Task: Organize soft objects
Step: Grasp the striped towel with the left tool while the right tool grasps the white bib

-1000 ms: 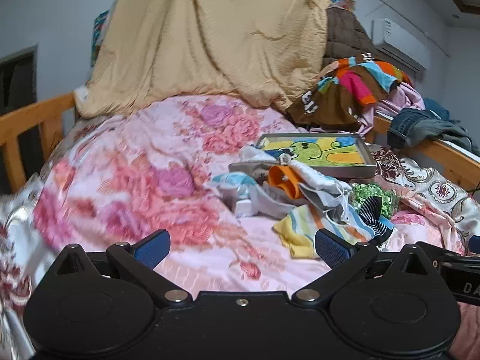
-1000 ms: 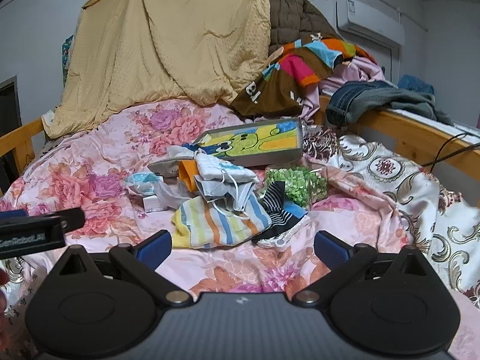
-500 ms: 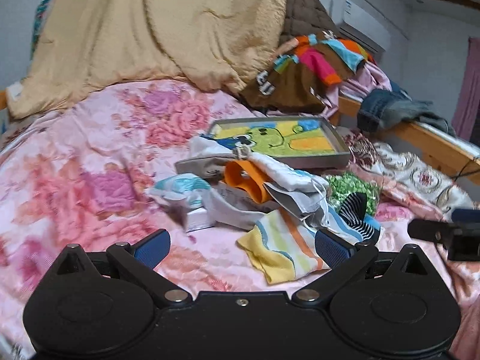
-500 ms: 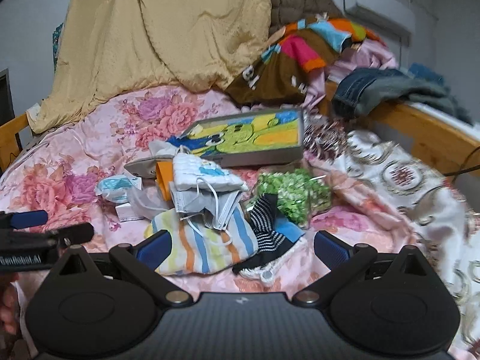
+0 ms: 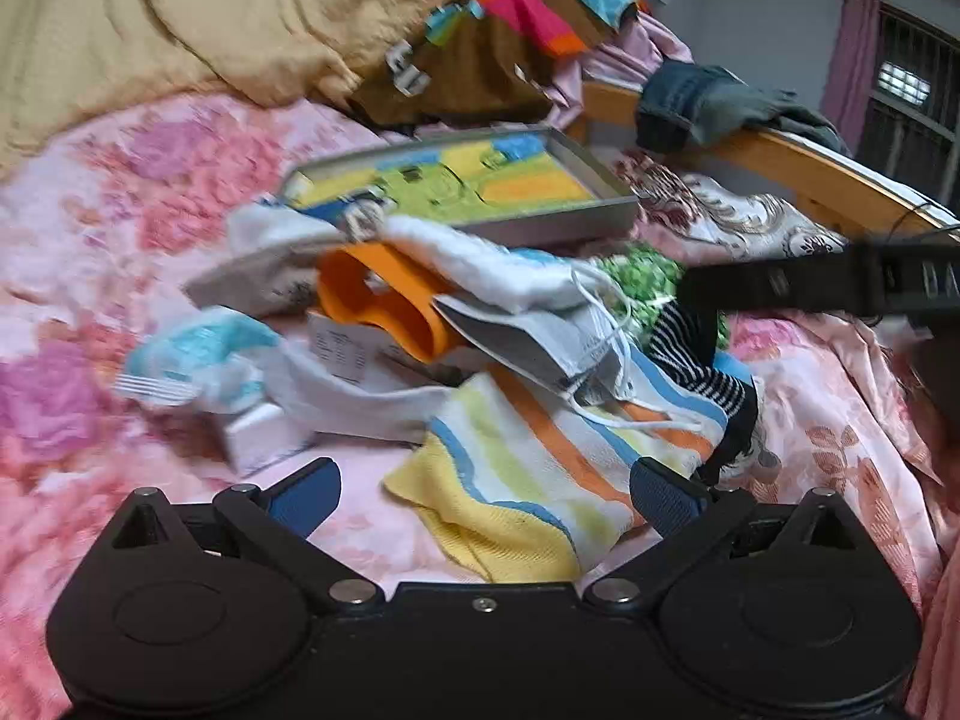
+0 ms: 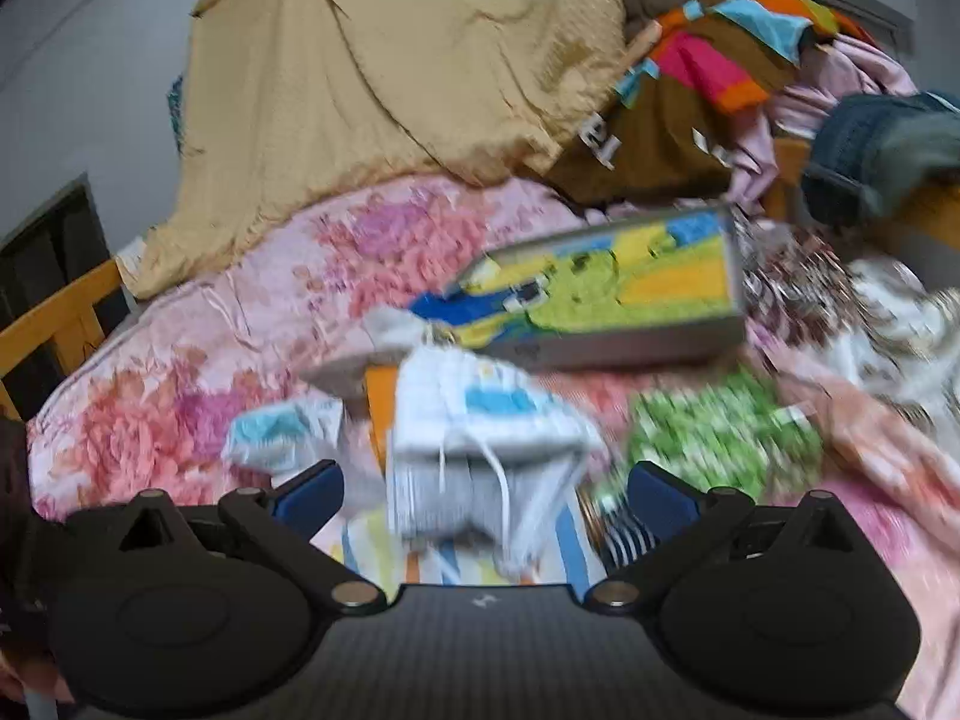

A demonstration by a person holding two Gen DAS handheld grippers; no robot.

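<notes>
A heap of small soft things is lying near the middle of the pink floral bedspread (image 5: 150, 192), toward the side of the bed with the wooden rail (image 5: 798, 171). Nearest the left gripper (image 5: 485, 495) a yellow, blue and orange striped knit cloth (image 5: 540, 480) is spreading over the cover, its near corner sitting between the two blue-padded fingers (image 5: 303, 498), which are standing wide apart and holding nothing. On the cloth a grey pleated face mask with white ear loops (image 5: 540, 348) is resting, and over that a white fluffy fabric piece (image 5: 480, 264) is draping. An orange rubbery curved item (image 5: 384, 306) is poking out beneath the white piece. A black-and-white striped sock (image 5: 690, 342) is lying at the cloth's far edge, touching a crinkly green patterned bundle (image 5: 642, 276). On the other side a pale blue and white plastic packet (image 5: 192, 360) is lying beside a small white box (image 5: 258, 438).

Behind the heap a shallow grey box with a yellow, green and blue cartoon picture (image 5: 468, 180) is sitting on the bedspread. Further back a tan quilted blanket (image 5: 210, 18) is hanging, with a multicoloured pile of clothes (image 5: 510, 42) beside it and blue jeans (image 5: 708, 102) draped on the rail.

The right gripper (image 6: 485, 495) is hovering over the heap, fingers spread open and empty, the face mask blurred between them; in the left view its black body is crossing above the sock.
</notes>
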